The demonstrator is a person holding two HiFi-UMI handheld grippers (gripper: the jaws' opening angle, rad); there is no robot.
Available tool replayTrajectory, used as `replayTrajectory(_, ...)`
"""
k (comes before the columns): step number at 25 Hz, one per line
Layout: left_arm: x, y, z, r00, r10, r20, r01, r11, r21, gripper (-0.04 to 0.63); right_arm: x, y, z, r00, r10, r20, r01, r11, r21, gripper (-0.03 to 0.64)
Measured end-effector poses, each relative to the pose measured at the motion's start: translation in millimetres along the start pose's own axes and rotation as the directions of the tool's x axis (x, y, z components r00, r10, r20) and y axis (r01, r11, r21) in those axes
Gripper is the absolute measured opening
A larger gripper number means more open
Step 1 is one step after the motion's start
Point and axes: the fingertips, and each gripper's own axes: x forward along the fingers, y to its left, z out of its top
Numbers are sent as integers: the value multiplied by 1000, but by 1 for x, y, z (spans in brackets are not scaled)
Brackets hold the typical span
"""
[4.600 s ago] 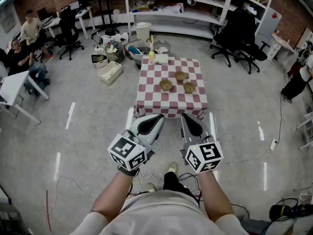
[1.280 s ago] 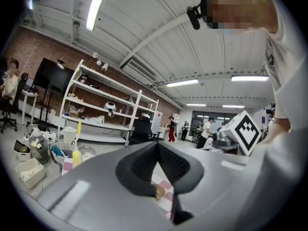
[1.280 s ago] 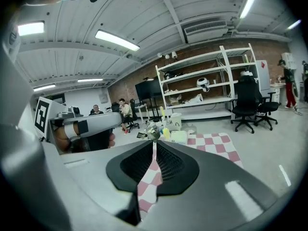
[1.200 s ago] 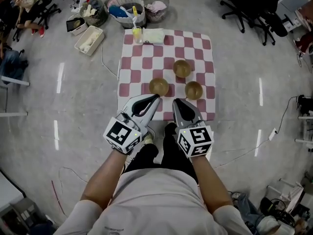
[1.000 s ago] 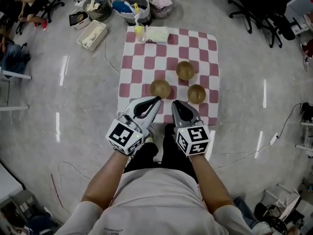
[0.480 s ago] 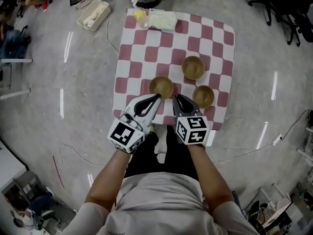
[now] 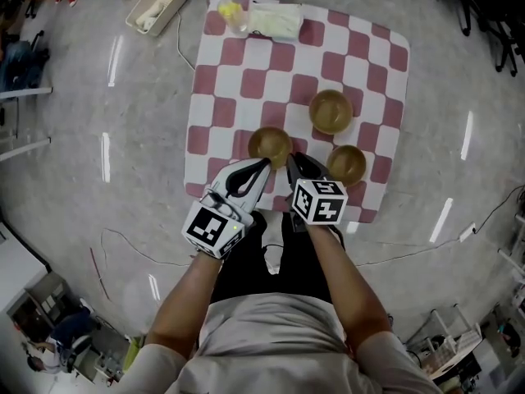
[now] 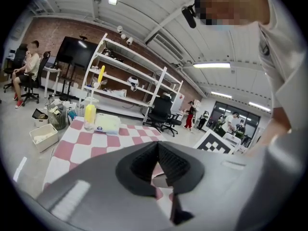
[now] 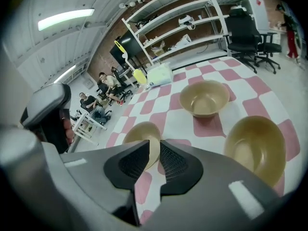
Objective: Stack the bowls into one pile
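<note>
1. Checked desk (image 7: 246,80) is seen closer than half a second ago; near bowl (image 7: 270,143), far bowl (image 7: 330,111) and right bowl (image 7: 346,164) stand apart on it.
2. Right tool (image 7: 289,159) has been brought to the near bowl's edge, jaws narrowly apart, that bowl seen through the gap.
3. Left tool (image 7: 264,163) is held just beside it, jaws together, empty.

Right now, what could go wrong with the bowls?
1. The right gripper has its jaws only narrowly apart at the rim of the nearest bowl; such a thin hold might let it tip or slip.
2. The bowl on the right sits close beside that gripper and near the front edge of the table, so a swing could knock it off.
</note>
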Motion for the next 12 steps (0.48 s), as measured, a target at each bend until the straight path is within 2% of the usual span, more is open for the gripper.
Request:
replayTrajectory(7, 5, 5, -11, 1000, 7, -14, -8, 1000, -21, 6, 18, -9, -13, 998, -33, -59, 34, 999, 16, 55)
replayTrajectory(12, 7, 5, -18, 1000, 13, -20, -14, 999, -37, 6, 24, -16, -20, 996, -44, -84, 49, 997, 64, 51)
